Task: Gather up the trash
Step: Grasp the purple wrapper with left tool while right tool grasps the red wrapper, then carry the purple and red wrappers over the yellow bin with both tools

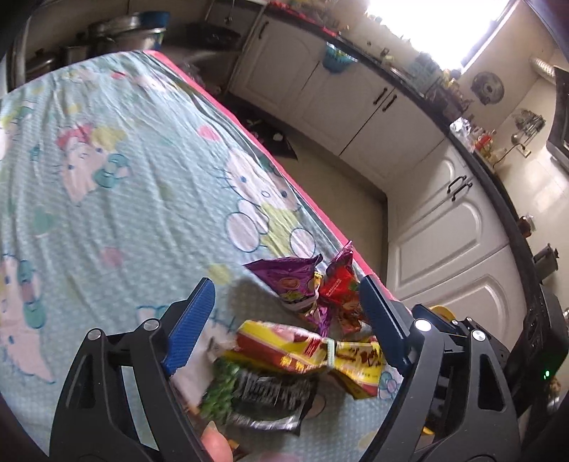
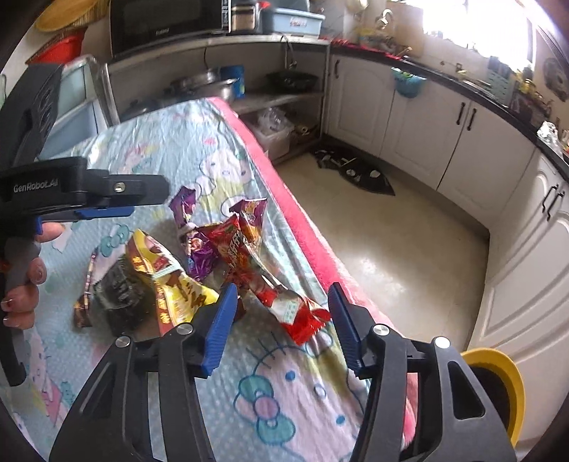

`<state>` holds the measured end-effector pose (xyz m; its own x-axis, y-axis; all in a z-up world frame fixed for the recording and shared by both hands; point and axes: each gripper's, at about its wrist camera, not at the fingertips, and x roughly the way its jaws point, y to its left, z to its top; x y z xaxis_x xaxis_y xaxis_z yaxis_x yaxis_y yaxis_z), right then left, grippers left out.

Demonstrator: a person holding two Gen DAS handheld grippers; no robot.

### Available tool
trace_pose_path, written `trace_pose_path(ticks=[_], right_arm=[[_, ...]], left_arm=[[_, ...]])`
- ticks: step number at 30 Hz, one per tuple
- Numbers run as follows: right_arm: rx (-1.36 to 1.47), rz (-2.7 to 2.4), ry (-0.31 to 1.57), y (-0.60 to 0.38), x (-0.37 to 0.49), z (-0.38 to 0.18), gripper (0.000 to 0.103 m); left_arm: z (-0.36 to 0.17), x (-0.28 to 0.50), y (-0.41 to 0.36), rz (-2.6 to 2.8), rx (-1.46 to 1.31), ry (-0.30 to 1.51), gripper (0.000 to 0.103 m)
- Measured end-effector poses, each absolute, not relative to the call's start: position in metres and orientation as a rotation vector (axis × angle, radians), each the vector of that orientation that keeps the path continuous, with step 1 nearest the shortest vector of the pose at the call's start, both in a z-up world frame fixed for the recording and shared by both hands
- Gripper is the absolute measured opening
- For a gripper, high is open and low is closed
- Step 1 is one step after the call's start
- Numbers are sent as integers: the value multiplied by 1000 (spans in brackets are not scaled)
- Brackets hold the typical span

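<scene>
so far nothing collected: crinkled red snack wrapper (image 2: 281,284), yellow wrapper (image 1: 313,352), purple wrapper (image 1: 288,277), dark green packet (image 1: 256,394) all on cartoon-print desk (image 1: 106,177). left gripper (image 1: 284,330) fingers apart over yellow wrapper; right gripper (image 2: 281,327) fingers apart around red wrapper end, not clamped.

A home kitchen: white cabinets (image 2: 419,117), dark countertop (image 1: 462,142) (cluttered), microwave (image 2: 167,25).

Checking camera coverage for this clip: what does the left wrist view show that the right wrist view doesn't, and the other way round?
Only the left wrist view: the utensil rack on the far wall. Only the right wrist view: the microwave, the yellow roll, and the left hand-held gripper seen from the side, with the hand holding it. Both: the cartoon-print cloth, the wrapper pile with the red wrapper and yellow wrapper, and the white cabinets.
</scene>
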<state>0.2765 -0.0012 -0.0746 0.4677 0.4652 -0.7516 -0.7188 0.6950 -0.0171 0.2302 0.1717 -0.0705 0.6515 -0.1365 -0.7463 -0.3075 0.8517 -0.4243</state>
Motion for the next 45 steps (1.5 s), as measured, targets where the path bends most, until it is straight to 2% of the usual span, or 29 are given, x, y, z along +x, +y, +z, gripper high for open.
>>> trace_pose_path(ticks=[3,10,12,14,15,19,45], right_arm=[[-371,755,819,5,285,-80,45],[-402,801,866,12,282,-93,23],[-406,800,862,11,276,-92,21],[-388,807,855,6,269,-90,19],[-382,810,857,5,267,-89,19],[-347,818,857,-4,252,-86,17],[-117,755,853,-80,191,-71,13]], left_arm=[[-77,243,171,117,-575,900,72],[-91,261,173,170,-595,951,61],[-91,265,173,182,-590,952,57],[-91,266,172,197,-573,952,48],[-91,265,172,203,-567,952,39],[-91,262,173,199,-585,943,35],[-34,170,105,64,-394,766,31]])
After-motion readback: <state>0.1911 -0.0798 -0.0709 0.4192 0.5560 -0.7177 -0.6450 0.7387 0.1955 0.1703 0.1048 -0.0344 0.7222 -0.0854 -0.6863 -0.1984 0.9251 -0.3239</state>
